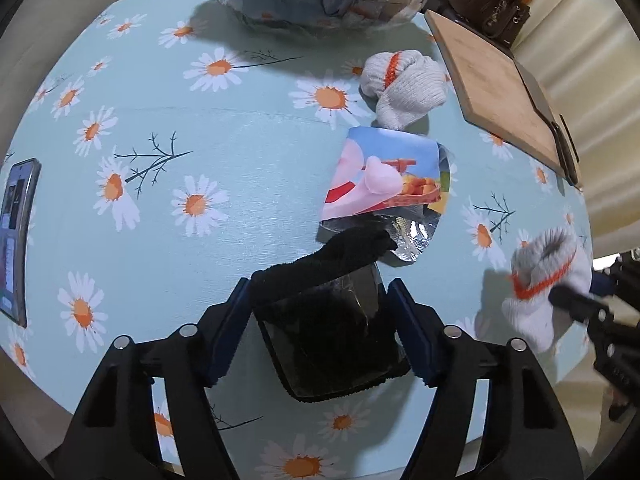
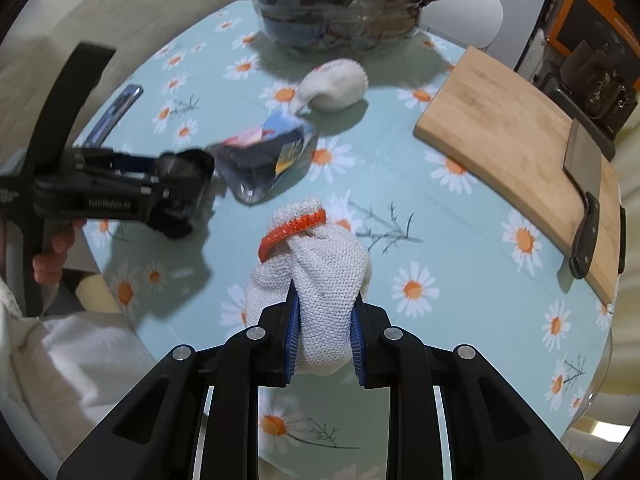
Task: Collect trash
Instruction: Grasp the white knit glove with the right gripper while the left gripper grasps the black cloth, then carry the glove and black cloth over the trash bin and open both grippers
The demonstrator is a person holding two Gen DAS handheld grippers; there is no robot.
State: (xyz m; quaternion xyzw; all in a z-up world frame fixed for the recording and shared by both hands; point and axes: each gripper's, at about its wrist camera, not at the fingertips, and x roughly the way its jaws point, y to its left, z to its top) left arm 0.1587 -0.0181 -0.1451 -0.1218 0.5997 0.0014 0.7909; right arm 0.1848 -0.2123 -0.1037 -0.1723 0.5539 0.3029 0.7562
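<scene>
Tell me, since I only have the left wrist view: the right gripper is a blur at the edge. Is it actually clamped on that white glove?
Observer: Yes. In the right wrist view the right gripper presses both blue pads into the white glove.
Operator: Is that sliver on the board a knife?
Observer: A cleaver lies flat on the wooden board.
Operator: Who holds my gripper?
Observer: A bare hand shows behind the left gripper, which carries the black bundle.
</scene>
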